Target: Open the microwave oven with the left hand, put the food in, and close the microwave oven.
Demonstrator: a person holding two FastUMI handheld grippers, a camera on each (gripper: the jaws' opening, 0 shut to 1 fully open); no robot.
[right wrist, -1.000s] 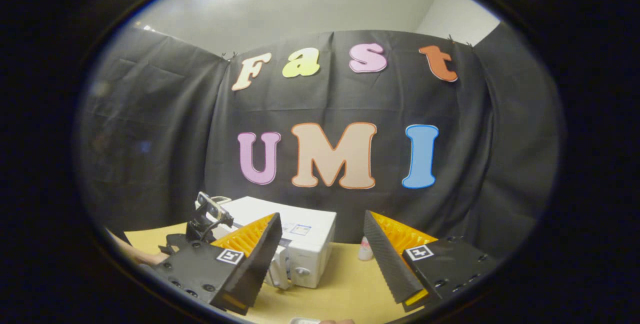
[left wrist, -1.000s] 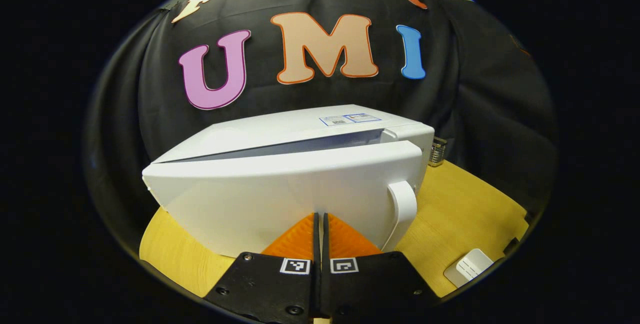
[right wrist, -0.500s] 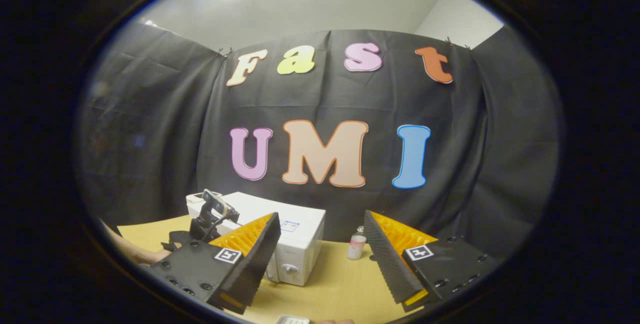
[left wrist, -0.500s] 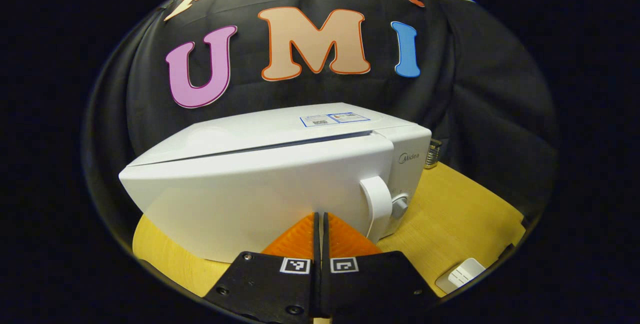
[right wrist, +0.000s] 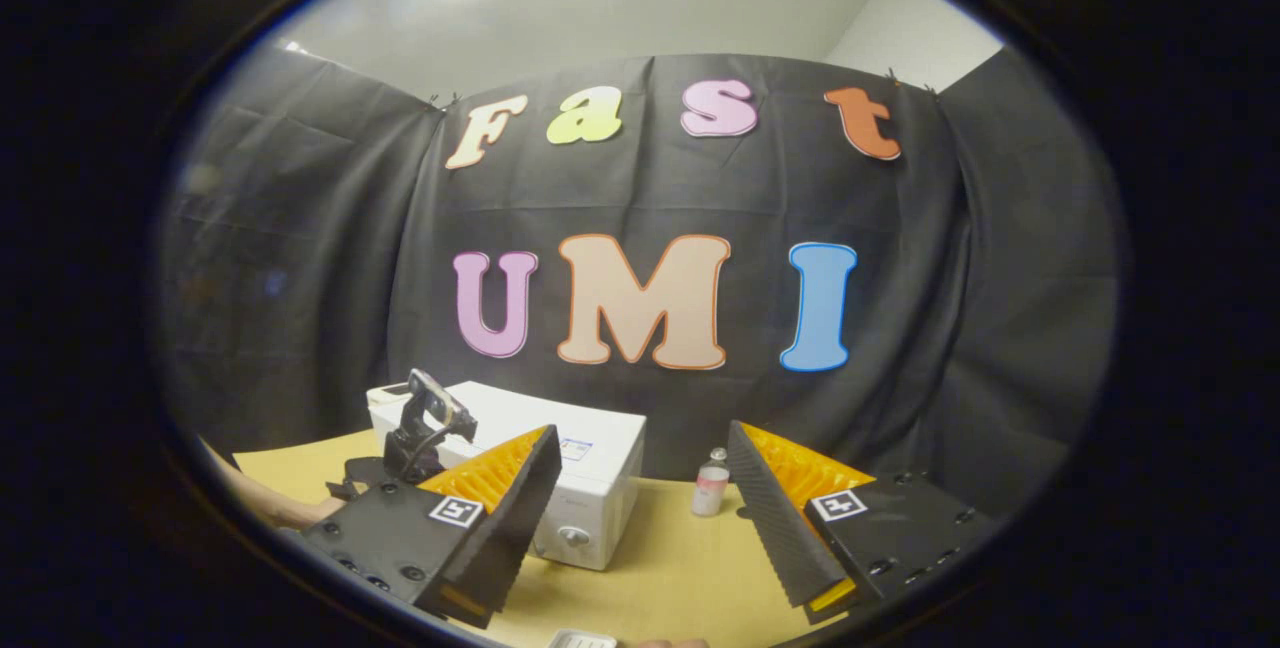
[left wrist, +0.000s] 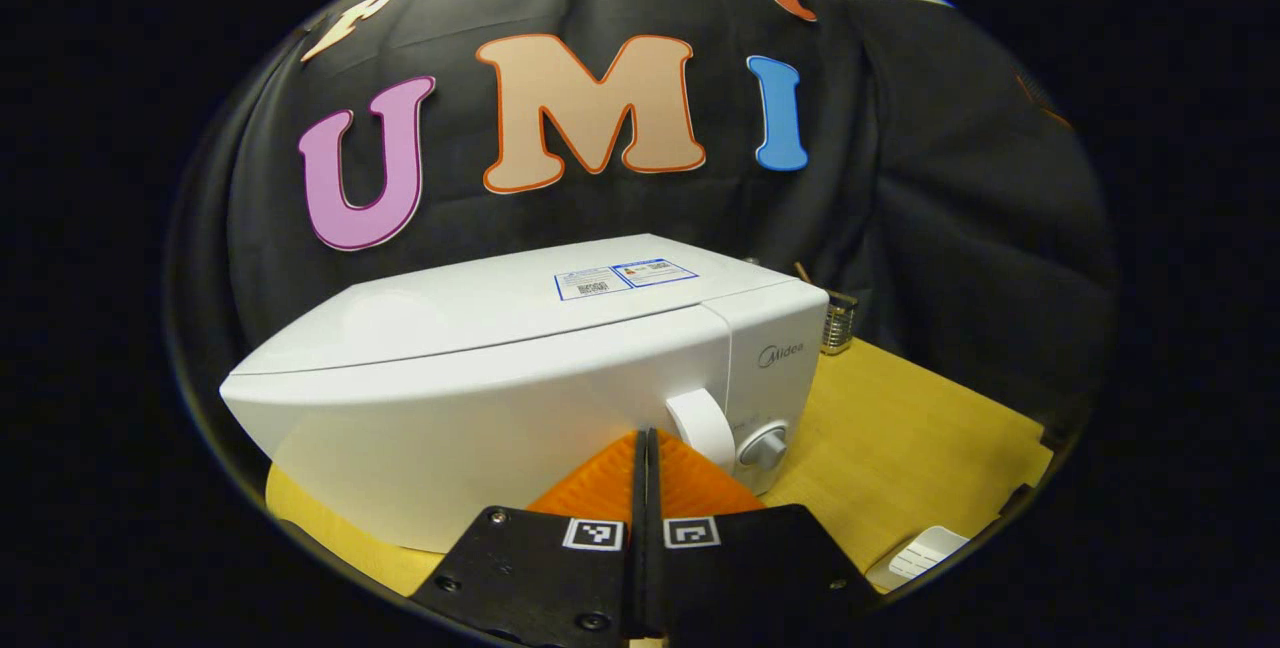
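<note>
My left gripper (left wrist: 641, 448), jaws pressed together, sits against the white boxy microwave oven (left wrist: 520, 368) door front; its white handle (left wrist: 700, 425) lies just right (door looks flush).

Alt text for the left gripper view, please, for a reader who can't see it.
A white microwave oven with its door shut sits on a yellow wooden table, seen close up from the left gripper, whose fingers are pressed together right at the door, beside the handle and a round knob. A small white object lies at the table's near right edge.
</note>
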